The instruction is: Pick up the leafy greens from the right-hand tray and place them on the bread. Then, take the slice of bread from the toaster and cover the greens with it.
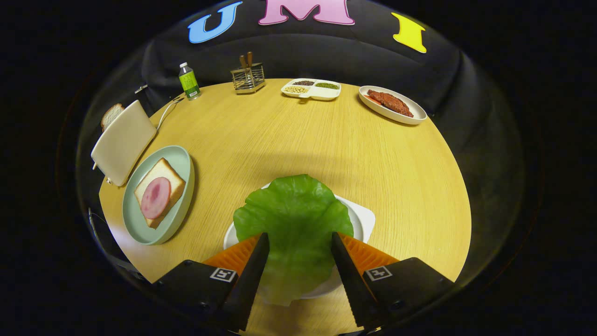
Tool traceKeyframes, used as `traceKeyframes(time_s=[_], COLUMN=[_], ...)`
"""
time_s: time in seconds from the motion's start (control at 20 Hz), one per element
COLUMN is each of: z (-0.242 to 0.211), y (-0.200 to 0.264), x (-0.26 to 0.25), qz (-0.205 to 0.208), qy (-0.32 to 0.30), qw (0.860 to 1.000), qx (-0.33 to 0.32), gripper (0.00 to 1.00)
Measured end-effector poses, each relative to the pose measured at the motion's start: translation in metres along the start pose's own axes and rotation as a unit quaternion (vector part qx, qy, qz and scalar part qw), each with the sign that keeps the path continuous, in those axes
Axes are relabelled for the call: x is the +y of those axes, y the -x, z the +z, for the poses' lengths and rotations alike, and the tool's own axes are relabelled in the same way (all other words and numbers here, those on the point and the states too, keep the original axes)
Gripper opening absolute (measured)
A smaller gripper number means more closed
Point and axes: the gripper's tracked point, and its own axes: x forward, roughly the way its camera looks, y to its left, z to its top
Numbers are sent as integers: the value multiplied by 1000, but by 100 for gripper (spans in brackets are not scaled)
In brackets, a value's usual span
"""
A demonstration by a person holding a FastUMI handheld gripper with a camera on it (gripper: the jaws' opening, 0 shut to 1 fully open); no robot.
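A big green lettuce leaf [294,210] lies over the white tray [364,219] just in front of me. My gripper [299,236] is open above it, and the leaf's near half shows in the gap between the two fingers and spreads out under both. To the left, a pale green plate [135,224] carries a slice of bread [161,175] topped with a round of pink ham [155,198]. Behind that plate stands a cream toaster [122,142] with a bread slice [111,115] sticking out of its top.
Along the far side of the round wooden table [280,135] stand a green bottle [189,81], a wire utensil rack [248,77], a divided white dish [311,88] of beans and an oval plate [392,103] of red meat. A cable runs from the toaster.
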Motion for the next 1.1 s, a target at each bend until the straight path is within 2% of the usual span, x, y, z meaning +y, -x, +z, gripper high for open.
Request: traceKeyframes(time_s=[0.25, 0.4, 0.5, 0.55, 0.6, 0.65, 0.7, 0.9, 1.1], z=[0, -1, -2, -2, -2, -3, -3, -3, 15], y=[-5, -5, -3, -3, -2, -2, -2, 2, 24], x=[2, 3, 4, 6, 5, 6, 6, 9, 12], qz=[-2, 1, 2, 4, 5, 7, 9, 14, -3], qy=[-2, 4, 2, 3, 4, 5, 1, -15, -7], qw=[1000, 1000, 1000, 1000, 1000, 1000, 1000, 999, 1000], qx=[16, 15, 17, 20, 21, 24, 28, 41, 16], gripper=[83, 54, 32, 28, 19, 19, 8, 5, 5])
